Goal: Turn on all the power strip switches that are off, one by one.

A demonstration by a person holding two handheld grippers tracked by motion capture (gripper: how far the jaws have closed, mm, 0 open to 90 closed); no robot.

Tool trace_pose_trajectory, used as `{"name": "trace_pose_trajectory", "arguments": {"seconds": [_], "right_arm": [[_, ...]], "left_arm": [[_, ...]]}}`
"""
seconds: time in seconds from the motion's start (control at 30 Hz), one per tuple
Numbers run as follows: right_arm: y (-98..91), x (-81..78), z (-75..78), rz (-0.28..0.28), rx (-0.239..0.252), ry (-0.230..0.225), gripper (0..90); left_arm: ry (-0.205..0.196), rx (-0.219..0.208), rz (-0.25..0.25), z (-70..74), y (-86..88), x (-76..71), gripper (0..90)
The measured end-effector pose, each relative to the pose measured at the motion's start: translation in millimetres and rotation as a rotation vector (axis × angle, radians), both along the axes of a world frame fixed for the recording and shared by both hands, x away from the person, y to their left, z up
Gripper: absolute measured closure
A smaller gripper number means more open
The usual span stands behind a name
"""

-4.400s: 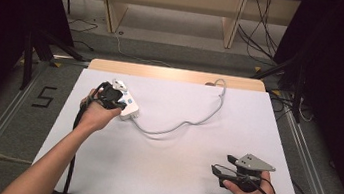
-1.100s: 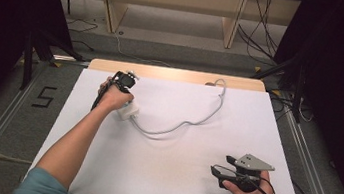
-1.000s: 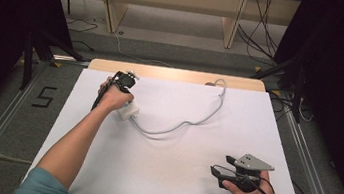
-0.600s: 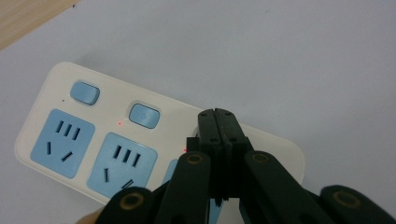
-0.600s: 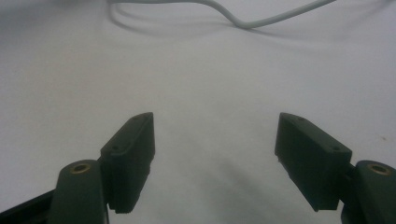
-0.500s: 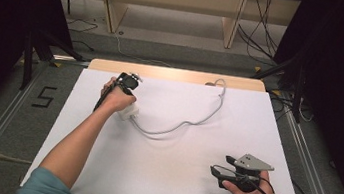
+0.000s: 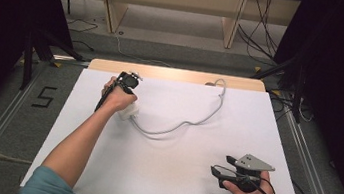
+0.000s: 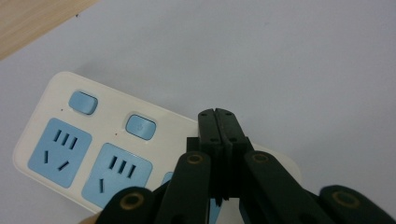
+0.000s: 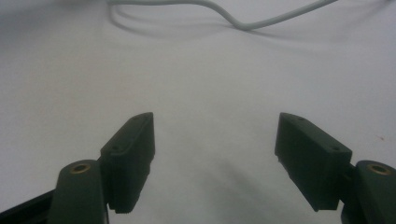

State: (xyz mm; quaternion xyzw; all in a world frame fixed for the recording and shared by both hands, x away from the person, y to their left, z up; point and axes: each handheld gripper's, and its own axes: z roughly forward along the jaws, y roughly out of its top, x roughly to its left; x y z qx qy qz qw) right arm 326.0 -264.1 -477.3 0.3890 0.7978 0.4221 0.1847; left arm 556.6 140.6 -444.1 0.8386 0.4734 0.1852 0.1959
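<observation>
A white power strip (image 8: 70, 140) with blue sockets and blue switches lies at the table's far left; in the high view the power strip (image 7: 129, 113) peeks out from under the left hand. My left gripper (image 8: 218, 114) is shut with nothing between its jaws. Its tips hover over the strip just right of the second blue switch (image 8: 140, 127); I cannot tell whether they touch the strip. In the high view the left gripper (image 7: 126, 82) points down. My right gripper (image 9: 215, 140) is open and empty, resting low at the near right, and the right gripper (image 7: 216, 171) points left.
The strip's grey cable (image 7: 181, 123) curves across the white table (image 7: 174, 178) to the far edge; the cable (image 9: 233, 21) also lies well beyond the right jaws. A wooden strip (image 7: 178, 74) borders the far side. Metal rails run along the floor on both sides.
Since the oldest frame the left hand has shifted a little toward the far side, over the strip. Over the last second it has barely moved. The right hand has stayed put.
</observation>
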Motion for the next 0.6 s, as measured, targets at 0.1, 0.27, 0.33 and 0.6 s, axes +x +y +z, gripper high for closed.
{"name": "trace_pose_trajectory", "arguments": {"seconds": [0.1,0.27,0.33,0.6], "right_arm": [[-0.3,0.2,-0.2,-0.003,0.003,0.001,29.7],[-0.2,0.5,-0.4,-0.001,0.004,0.0,29.7],[0.0,1.1,-0.7,0.0,0.003,-0.001,29.7],[0.3,0.9,-0.6,-0.003,0.002,-0.001,29.7]], "left_arm": [[0.005,0.008,-0.005,1.3,-1.7,-0.4,90.0],[0.018,0.026,0.005,5.1,3.8,0.9,90.0],[0.032,0.003,0.005,5.4,7.9,1.2,90.0],[0.04,-0.011,0.001,3.9,8.3,1.9,90.0]]}}
